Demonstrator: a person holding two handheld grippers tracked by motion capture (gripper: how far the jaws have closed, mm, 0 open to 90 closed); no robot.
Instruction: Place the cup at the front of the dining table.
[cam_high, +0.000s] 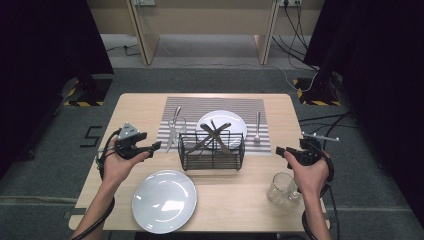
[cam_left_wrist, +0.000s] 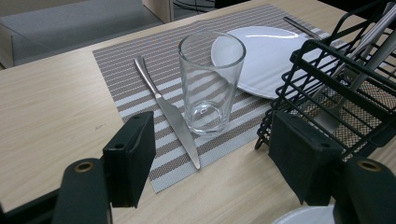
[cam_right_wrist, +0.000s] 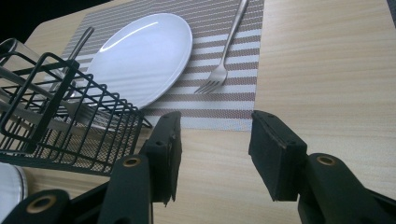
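Observation:
My left gripper (cam_high: 152, 146) hovers open over the table's left side, and nothing lies between its jaws. Just ahead of it in the left gripper view stand an upright clear glass (cam_left_wrist: 210, 84) and a table knife (cam_left_wrist: 168, 112) on a striped placemat (cam_left_wrist: 140, 51). A black wire basket (cam_high: 211, 150) holding crossed cutlery stands mid-table, partly over a white plate (cam_high: 222, 122). My right gripper (cam_high: 281, 150) is open and empty to the right of the basket. It points toward a fork (cam_right_wrist: 224, 56) on the mat beside the plate (cam_right_wrist: 140, 56).
A second white plate (cam_high: 164, 200) lies near the front edge. Another clear glass (cam_high: 281, 189) stands front right, close to the person's right wrist. Bare wood (cam_high: 135, 107) shows left of the mat. The basket (cam_left_wrist: 336, 88) is close to the left gripper's right jaw.

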